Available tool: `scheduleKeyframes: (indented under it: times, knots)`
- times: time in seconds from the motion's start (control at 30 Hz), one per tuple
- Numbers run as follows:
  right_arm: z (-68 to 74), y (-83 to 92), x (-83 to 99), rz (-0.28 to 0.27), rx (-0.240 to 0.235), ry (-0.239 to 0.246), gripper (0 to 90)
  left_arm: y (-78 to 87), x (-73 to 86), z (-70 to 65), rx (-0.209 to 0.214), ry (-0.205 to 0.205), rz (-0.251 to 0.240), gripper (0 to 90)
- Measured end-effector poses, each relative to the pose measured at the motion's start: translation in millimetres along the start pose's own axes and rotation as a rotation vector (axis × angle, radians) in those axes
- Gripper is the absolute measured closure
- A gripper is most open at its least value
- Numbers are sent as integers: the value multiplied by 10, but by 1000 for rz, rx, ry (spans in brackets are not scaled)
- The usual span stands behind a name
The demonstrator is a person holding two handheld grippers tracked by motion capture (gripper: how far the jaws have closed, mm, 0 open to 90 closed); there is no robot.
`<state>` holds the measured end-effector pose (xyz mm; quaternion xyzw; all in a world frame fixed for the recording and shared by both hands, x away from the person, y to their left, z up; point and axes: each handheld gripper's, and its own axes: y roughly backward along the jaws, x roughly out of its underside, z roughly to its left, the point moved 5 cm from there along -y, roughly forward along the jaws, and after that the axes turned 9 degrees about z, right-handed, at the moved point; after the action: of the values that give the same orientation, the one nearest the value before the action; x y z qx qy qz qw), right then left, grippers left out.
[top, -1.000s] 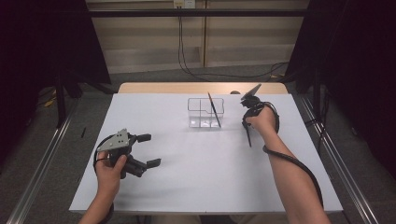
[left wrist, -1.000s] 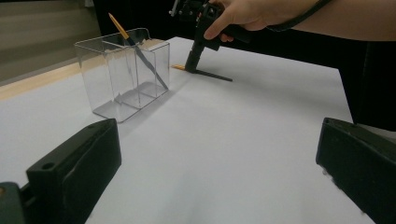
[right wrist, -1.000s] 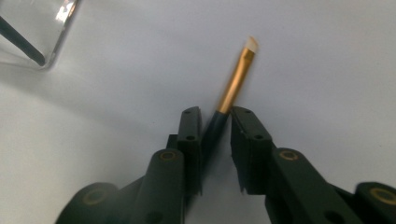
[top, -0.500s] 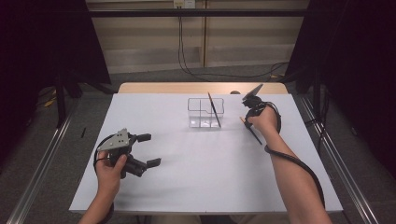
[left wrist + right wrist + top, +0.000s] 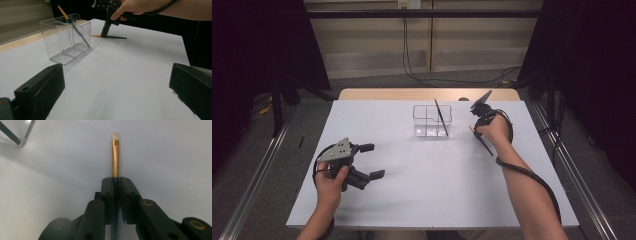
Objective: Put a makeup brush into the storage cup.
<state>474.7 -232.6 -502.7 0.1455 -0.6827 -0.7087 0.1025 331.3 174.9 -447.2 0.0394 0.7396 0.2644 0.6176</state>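
A white table top (image 5: 422, 190) is spread under dark curtains, with a pale wall and trailing cables seen behind it in the high view. Near the far edge a clear divided box (image 5: 432, 121) is stood, and a dark brush (image 5: 441, 118) is leaned inside it. The right gripper (image 5: 476, 131) is set down just right of the box, clamped on a second brush (image 5: 115, 157), which lies on the table. Its gold ferrule and pale angled tip are made out in the right gripper view; from above, a thin dark handle is seen. The handle is hidden between the jaws. The left gripper (image 5: 372, 161) is held wide open, empty, at the near left.
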Motion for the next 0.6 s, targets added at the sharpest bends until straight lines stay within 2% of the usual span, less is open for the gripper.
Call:
scheduleKeyframes:
  times: [0.47, 0.6]
  knots:
    - [-36, 7, 32, -26, -43, -44, 840, 17, -1, 11, -6, 1, -4, 0]
    - [-67, 16, 49, -54, -52, -47, 840, 23, 1, 12, -7, 3, -5, 1]
